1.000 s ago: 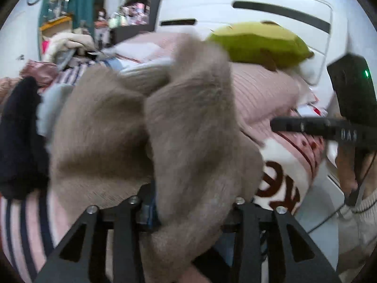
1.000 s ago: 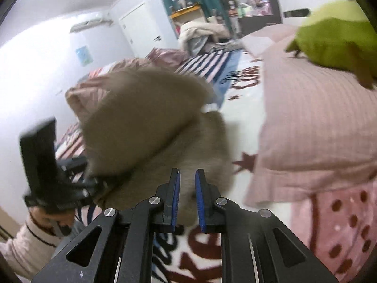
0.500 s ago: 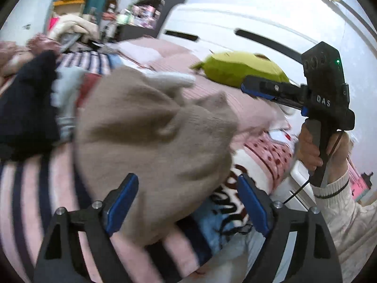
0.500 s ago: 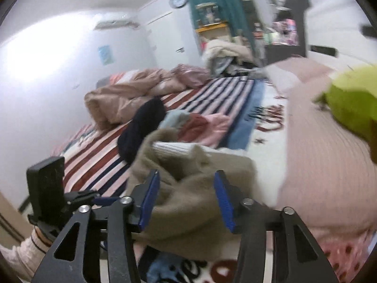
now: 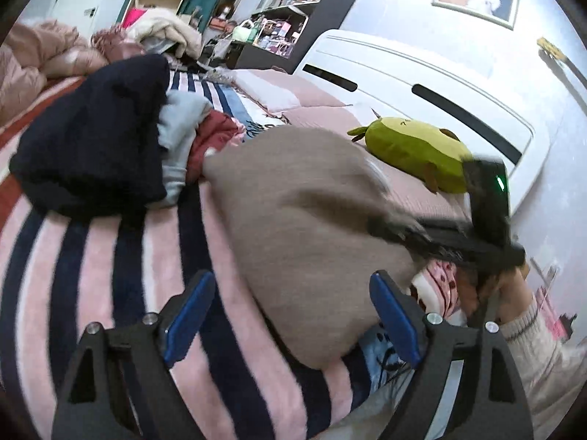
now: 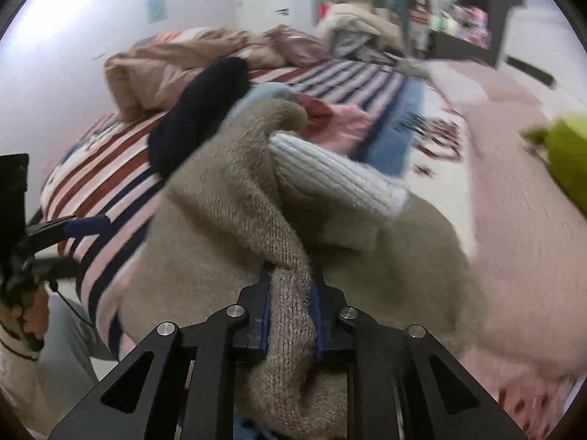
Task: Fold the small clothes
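Observation:
A taupe knit sweater with a white ribbed cuff lies bunched on the striped bed cover. My left gripper is open and empty, its blue pads just in front of the sweater's near edge. My right gripper is shut on a fold of the sweater. The right gripper also shows in the left wrist view at the sweater's right side. The left gripper shows at the left edge of the right wrist view.
A pile of clothes lies behind the sweater: a navy one, a grey-blue one, a red one. A green plush toy lies on a pink pillow. A beige quilt is at the far left.
My left gripper let go of the sweater, opened wide and drew back. My right gripper opened, then came down and shut on a fold of the sweater.

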The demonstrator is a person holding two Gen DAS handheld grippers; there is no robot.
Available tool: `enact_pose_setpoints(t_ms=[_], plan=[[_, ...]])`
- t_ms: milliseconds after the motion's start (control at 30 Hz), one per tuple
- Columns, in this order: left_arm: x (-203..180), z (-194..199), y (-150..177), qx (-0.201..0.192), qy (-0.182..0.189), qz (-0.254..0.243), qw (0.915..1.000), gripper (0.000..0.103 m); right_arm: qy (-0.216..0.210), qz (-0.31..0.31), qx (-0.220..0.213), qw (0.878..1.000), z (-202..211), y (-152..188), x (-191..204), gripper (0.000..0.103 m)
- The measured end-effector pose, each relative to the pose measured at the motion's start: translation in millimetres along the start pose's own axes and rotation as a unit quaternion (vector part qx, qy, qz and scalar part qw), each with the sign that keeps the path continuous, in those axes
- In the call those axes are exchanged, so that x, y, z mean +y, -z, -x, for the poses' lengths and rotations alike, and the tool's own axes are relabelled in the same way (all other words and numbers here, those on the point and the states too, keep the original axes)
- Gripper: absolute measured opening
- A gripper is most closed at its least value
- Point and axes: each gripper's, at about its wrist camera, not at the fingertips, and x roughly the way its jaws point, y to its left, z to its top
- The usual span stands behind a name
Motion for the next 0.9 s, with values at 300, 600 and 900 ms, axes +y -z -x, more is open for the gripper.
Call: enact_pose_setpoints(t_ms=[300,600,900], plan=[[-7.6,-62.7,-9.8,0.026,0.085,0.048,0.9949,0.091,0.011,-0.111,0.013,0.994,22.9,64.1,-70.3,0.012],[-14.3,-98.6,-11.5,0.059,0.104,0.057,0.9912,0.084,-0.077,-0.134,-0.03,0.988,51.2,27.6,-88.2,0.066],[-22.0,-99.7,-14.0,0.056,0.104,0.047,0.9919,0.081,-0.163,-0.106,-0.022,0.981,-5.5,-45.0,-88.7,0.044]])
